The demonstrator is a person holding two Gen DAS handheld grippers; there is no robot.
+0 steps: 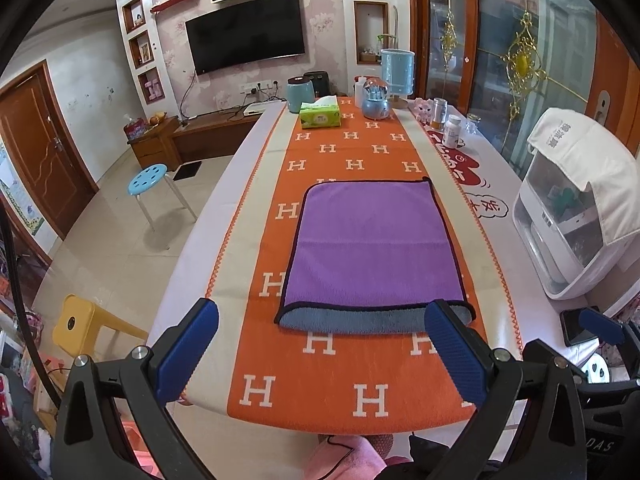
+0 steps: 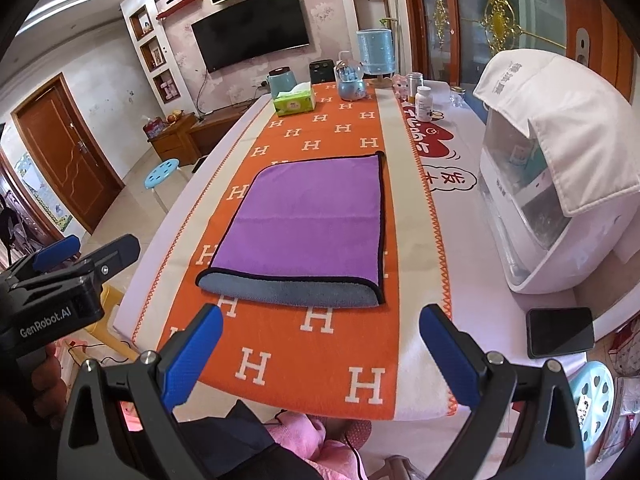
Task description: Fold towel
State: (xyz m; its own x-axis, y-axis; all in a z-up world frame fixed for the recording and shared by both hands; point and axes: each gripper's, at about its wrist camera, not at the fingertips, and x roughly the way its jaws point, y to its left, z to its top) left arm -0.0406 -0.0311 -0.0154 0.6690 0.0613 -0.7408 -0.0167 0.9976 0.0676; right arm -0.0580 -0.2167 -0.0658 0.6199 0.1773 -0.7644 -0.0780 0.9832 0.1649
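Observation:
A purple towel (image 1: 370,242) with a black hem and a grey underside lies folded flat on the orange runner (image 1: 344,380); it also shows in the right wrist view (image 2: 308,220). Its grey lower layer sticks out along the near edge. My left gripper (image 1: 320,352) is open and empty, held above the table's near edge, short of the towel. My right gripper (image 2: 320,356) is open and empty, also near the front edge. The left gripper shows at the left of the right wrist view (image 2: 86,254).
A white covered appliance (image 2: 552,184) stands at the right. A black phone (image 2: 560,336) lies near the front right. A tissue box (image 1: 320,116), a blue kettle (image 1: 299,88), jars and bottles (image 1: 452,130) stand at the far end. Stools stand left of the table (image 1: 150,182).

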